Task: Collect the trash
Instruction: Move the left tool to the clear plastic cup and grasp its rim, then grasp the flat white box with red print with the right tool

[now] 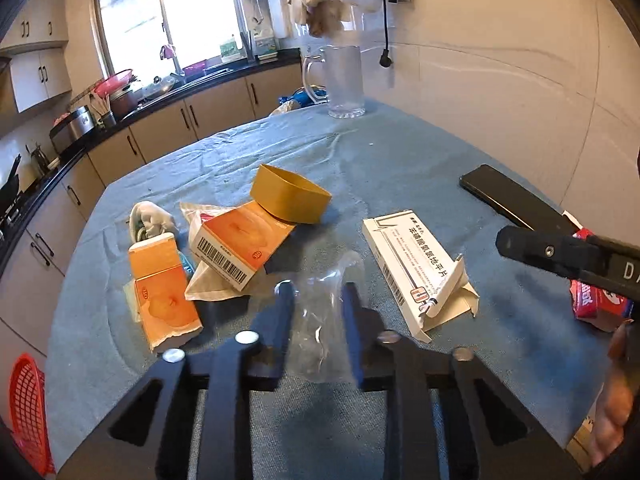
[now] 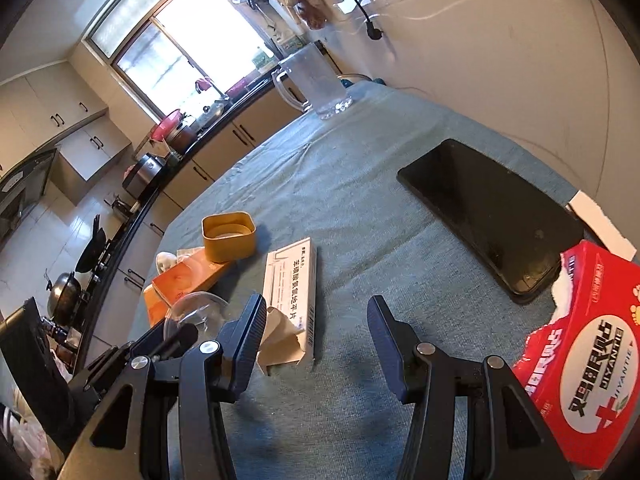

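Left gripper (image 1: 316, 292): black matte fingers closed in on a crumpled clear plastic wrapper (image 1: 324, 320), thin film, glossy, wrinkled, held between the fingers just above the cloth. Right gripper (image 2: 316, 308): jaws spread wide, nothing between them, hovering over bare cloth.

Trash, left to right in the left wrist view: red mesh basket (image 1: 30, 412) at the far left edge, below table level. Crumpled white tissue wad (image 1: 150, 218). Two orange cardboard boxes, glossy print: one (image 1: 164, 296) torn at its near end, lying flat; the other (image 1: 240, 244) with a barcode on its side, resting tilted on a beige paper bag (image 1: 208, 284). Mustard-yellow rounded-square cup (image 1: 288, 196), matte, tipped on its side, touching the second orange box. White flat medicine carton (image 1: 412, 264), end flaps torn open, just right of the wrapper. Black phone (image 1: 504, 196), smooth glass, lying flat. Red glossy box (image 2: 588, 368), ragged torn edge, at the right edge near the phone.

Surface: table under a grey-blue tablecloth (image 1: 400, 152), woven, creased. Clear glass beer mug (image 1: 344, 80) upright at the far end. Kitchen behind: beige cabinets, black countertop (image 1: 120, 120), bright window (image 1: 160, 12), plain beige wall at right with a hanging black cord (image 1: 386, 20).

Obstructions: the orange boxes, bag and tissue overlap in one pile.
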The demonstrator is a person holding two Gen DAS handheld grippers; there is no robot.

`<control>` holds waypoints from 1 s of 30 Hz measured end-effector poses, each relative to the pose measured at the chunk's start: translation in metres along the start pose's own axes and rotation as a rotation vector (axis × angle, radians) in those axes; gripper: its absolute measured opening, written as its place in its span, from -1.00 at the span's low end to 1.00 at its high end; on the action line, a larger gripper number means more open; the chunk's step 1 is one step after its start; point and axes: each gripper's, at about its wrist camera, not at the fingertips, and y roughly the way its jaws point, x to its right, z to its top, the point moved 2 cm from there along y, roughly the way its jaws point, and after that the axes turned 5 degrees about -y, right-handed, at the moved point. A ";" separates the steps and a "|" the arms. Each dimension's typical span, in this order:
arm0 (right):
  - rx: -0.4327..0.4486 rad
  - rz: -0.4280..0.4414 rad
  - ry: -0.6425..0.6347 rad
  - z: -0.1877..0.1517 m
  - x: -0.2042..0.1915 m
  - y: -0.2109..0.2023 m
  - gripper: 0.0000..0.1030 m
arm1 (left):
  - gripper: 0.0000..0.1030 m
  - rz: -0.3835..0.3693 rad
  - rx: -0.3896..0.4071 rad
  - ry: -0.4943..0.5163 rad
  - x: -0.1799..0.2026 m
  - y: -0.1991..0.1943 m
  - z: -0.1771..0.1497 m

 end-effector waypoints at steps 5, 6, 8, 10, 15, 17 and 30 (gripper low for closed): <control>-0.032 0.041 0.000 0.001 -0.009 0.012 0.10 | -0.92 0.029 0.003 0.011 -0.012 -0.002 -0.007; -0.035 0.040 -0.002 0.001 -0.011 0.014 0.10 | -0.92 0.033 0.006 0.012 -0.015 -0.003 -0.008; -0.032 0.036 -0.021 0.003 -0.015 0.019 0.10 | -0.92 0.016 0.011 0.008 -0.021 -0.008 -0.012; -0.038 0.038 -0.039 0.006 -0.018 0.025 0.10 | -0.92 0.007 0.018 0.007 -0.027 -0.012 -0.015; -0.065 0.077 -0.026 0.010 -0.015 0.050 0.10 | -0.92 0.008 0.031 -0.020 -0.045 -0.021 -0.022; -0.073 0.080 -0.050 0.007 -0.018 0.054 0.09 | -0.92 0.004 0.033 -0.032 -0.052 -0.024 -0.024; -0.138 0.224 -0.408 -0.034 -0.082 0.024 0.03 | -0.92 -0.007 0.035 -0.078 -0.081 -0.036 -0.034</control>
